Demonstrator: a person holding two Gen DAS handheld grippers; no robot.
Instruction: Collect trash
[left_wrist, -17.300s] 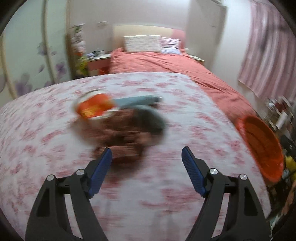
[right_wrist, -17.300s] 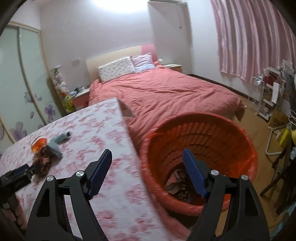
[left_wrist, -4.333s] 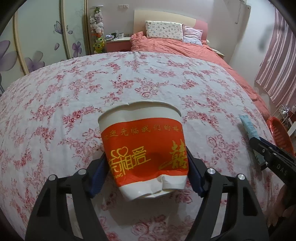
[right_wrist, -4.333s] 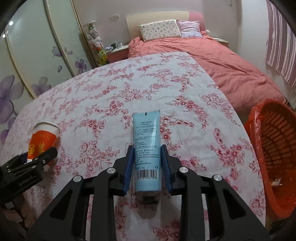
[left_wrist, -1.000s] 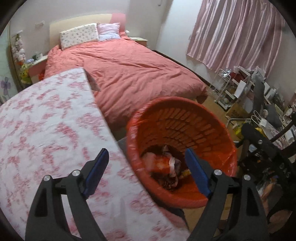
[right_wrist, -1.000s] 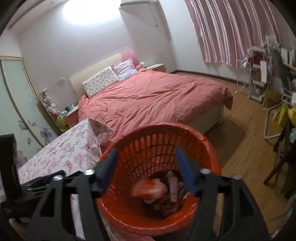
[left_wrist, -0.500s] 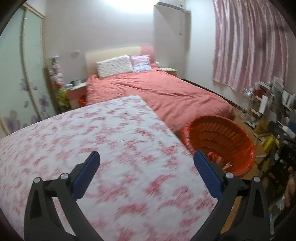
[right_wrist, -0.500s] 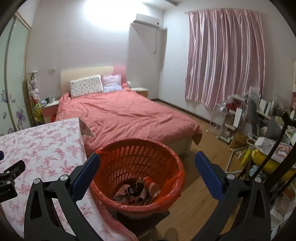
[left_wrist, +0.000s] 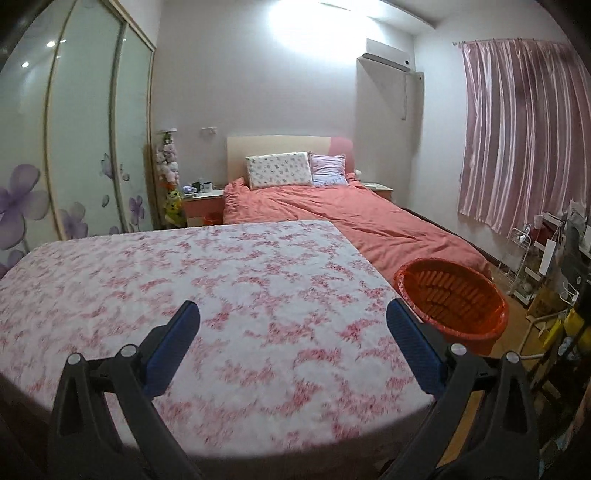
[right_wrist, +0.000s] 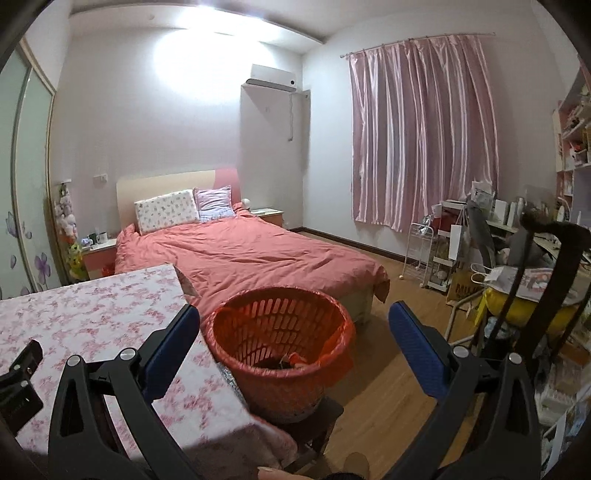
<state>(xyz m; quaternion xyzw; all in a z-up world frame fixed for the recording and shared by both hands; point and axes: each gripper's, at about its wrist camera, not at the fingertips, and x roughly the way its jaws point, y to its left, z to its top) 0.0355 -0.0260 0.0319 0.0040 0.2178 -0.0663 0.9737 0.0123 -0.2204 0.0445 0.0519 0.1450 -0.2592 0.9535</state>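
meanwhile, both tools hang empty over a bedroom table. the left gripper (left_wrist: 293, 332), low in the left wrist frame, has its blue pads spread as wide as they go, with only the flowered tablecloth (left_wrist: 207, 280) showing between them. the right gripper (right_wrist: 295, 338), low in the right wrist frame, is just as wide apart and holds nothing; the jaws of both have just been opening, with nothing between them.

the orange basket (right_wrist: 280, 332) stands at lower centre of the right wrist frame, just beside the table's corner and apparently raised on a dark stand. some trash (right_wrist: 291, 360) lies at its bottom: a scrap of red and some dark pieces, too small to name. in the left wrist frame the same basket (left_wrist: 450, 299) sits at right of centre, beyond the cloth's edge, with a pink bed (left_wrist: 351, 218) behind it.

no trash shows on the visible cloth, so the collecting looks finished or close to it.

the risk from here is likely the basket itself. perched next to the table edge, it could tip if a spread finger clips its rim on a swing past, spilling what was gathered. the crowded shelves and rack (right_wrist: 436, 254) at right also leave little room for a wide sweep.
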